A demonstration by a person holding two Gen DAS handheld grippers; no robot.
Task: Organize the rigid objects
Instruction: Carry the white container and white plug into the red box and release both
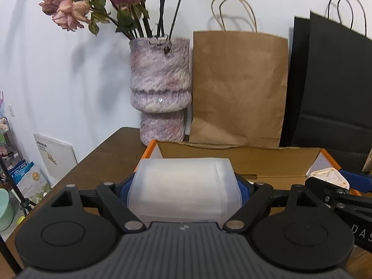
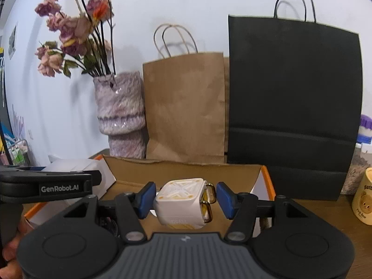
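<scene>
The left gripper (image 1: 183, 186) clamps a frosted plastic box (image 1: 183, 186); the right gripper (image 2: 186, 200) pinches a white cube (image 2: 180, 203). Lower both level into the cardboard box (image 2: 186, 169) at 12 o'clock, well apart.

A frosted, milky white box (image 1: 183, 186) is seen against a brown cardboard carton (image 1: 232, 160) edged in orange. A white case (image 2: 183, 203) is patterned with pale yellow crossed lines and fitted with gold clasps. The vase (image 1: 160, 88) is mottled in mauve, pink and cream. One paper bag (image 2: 186, 107) is coloured tan, the other (image 2: 295, 102) black. The bench (image 1: 102, 162) is dark brown.
</scene>
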